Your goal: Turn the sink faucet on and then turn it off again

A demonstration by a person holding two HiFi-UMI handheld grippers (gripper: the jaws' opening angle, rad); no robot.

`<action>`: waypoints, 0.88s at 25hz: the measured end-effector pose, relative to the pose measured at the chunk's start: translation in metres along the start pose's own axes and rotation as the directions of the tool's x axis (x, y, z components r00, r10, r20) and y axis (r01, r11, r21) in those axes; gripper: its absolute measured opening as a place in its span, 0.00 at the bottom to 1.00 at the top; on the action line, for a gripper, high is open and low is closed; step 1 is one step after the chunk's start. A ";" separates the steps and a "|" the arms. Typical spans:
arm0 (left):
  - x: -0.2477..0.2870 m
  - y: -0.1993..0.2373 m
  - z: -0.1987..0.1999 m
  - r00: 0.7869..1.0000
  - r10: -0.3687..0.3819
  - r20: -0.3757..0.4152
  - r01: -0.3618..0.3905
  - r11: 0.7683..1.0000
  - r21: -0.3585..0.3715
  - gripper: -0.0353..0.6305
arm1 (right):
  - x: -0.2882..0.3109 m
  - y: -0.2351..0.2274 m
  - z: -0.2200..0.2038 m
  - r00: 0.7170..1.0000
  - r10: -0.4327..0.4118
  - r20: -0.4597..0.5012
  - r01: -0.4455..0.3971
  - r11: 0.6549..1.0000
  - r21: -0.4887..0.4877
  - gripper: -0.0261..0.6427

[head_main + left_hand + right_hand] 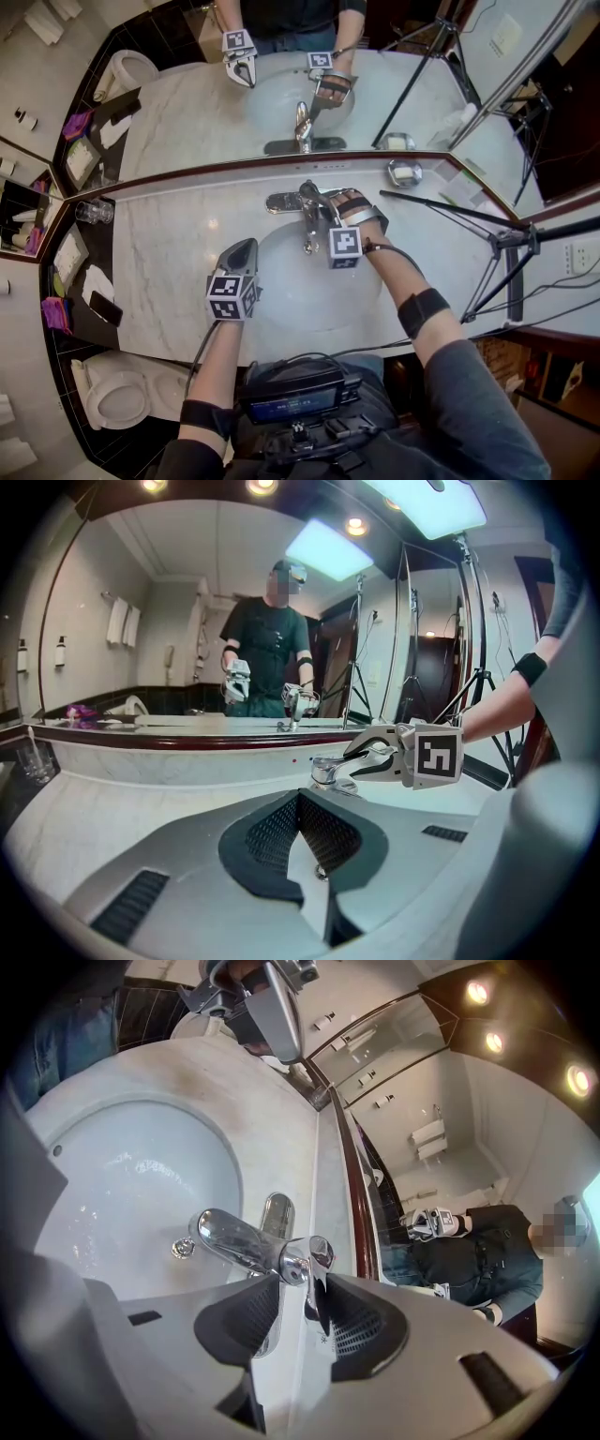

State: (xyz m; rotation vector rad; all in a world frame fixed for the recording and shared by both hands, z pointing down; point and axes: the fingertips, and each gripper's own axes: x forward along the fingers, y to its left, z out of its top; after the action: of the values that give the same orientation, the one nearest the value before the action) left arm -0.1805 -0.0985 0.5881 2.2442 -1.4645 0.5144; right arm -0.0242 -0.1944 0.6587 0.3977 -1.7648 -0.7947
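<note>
A chrome faucet [305, 208] stands at the back of the white basin [281, 300], spout [230, 1237] over the bowl. My right gripper [330, 202] reaches in from the right and is shut on the faucet's thin lever handle [317, 1269], which sits between its dark pads [361, 1321]. I see no stream of water; the bowl [112, 1176] looks wet near the drain [183, 1248]. My left gripper [246, 247] is shut and holds nothing; it hovers over the basin's left rim, pointing at the faucet [337, 771] and the right gripper [370, 752].
A mirror [281, 84] rises behind the marble counter [169, 253]. On the counter stand a glass tumbler [94, 212] at far left and a small dish [405, 172] at back right. A tripod [487, 244] leans in at the right. A toilet [117, 398] stands lower left.
</note>
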 end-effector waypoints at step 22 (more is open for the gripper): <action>-0.001 -0.005 -0.004 1.000 0.002 -0.009 -0.002 1.000 0.001 0.05 | 0.003 0.022 -0.011 0.999 -0.042 -0.020 0.043 0.998 0.047 0.27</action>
State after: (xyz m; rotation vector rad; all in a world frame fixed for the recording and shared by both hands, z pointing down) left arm -0.1771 -0.0936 0.5904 2.2389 -1.4621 0.5252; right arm -0.0128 -0.1841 0.6775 0.4743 -1.7654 -0.7775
